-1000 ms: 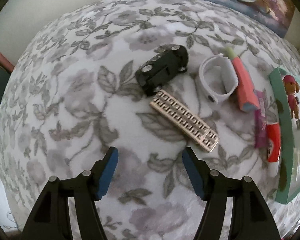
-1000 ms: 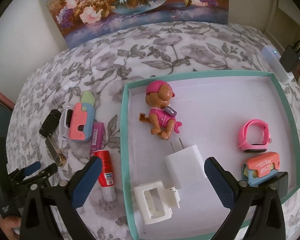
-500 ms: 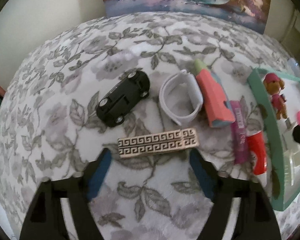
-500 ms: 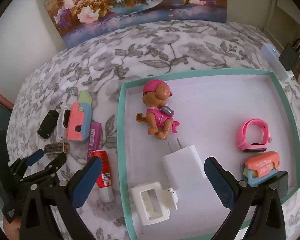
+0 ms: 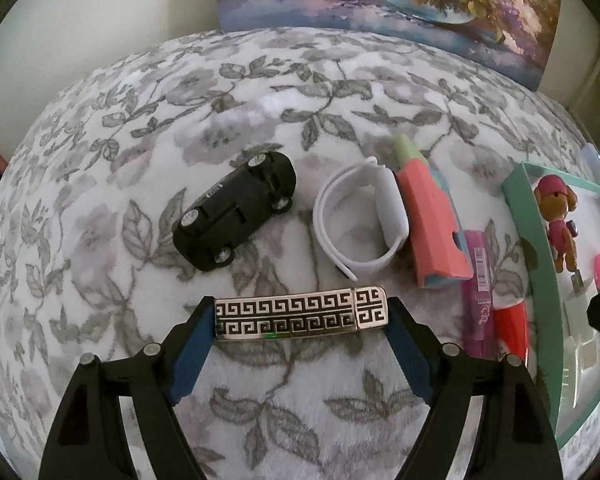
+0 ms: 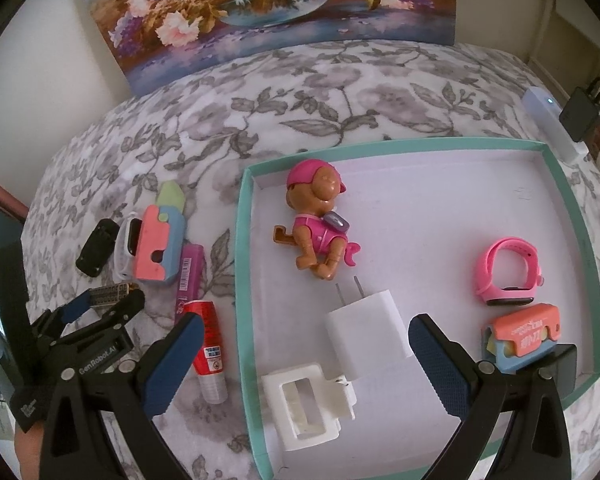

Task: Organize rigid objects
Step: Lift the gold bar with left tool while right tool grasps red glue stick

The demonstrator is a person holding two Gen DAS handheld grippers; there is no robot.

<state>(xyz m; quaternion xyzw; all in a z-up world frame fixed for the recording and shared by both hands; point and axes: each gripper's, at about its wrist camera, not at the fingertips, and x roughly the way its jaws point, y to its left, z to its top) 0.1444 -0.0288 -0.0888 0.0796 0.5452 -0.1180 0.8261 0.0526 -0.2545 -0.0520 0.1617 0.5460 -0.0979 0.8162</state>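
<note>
Left tongs (image 5: pixel 300 320) astride patterned metal bar (image 5: pixel 300 314)

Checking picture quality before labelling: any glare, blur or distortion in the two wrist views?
Left wrist view: strong fisheye bulge with dark corners; a bright sheen and a green glint on the patterned metal bar, otherwise sharp. Right wrist view: same bulge bends the teal tray rim; soft even daylight, faint shadows, no motion blur.

Soft, even daylight; faint shadows; strong fisheye bending and dark corners; focus mostly sharp
</note>
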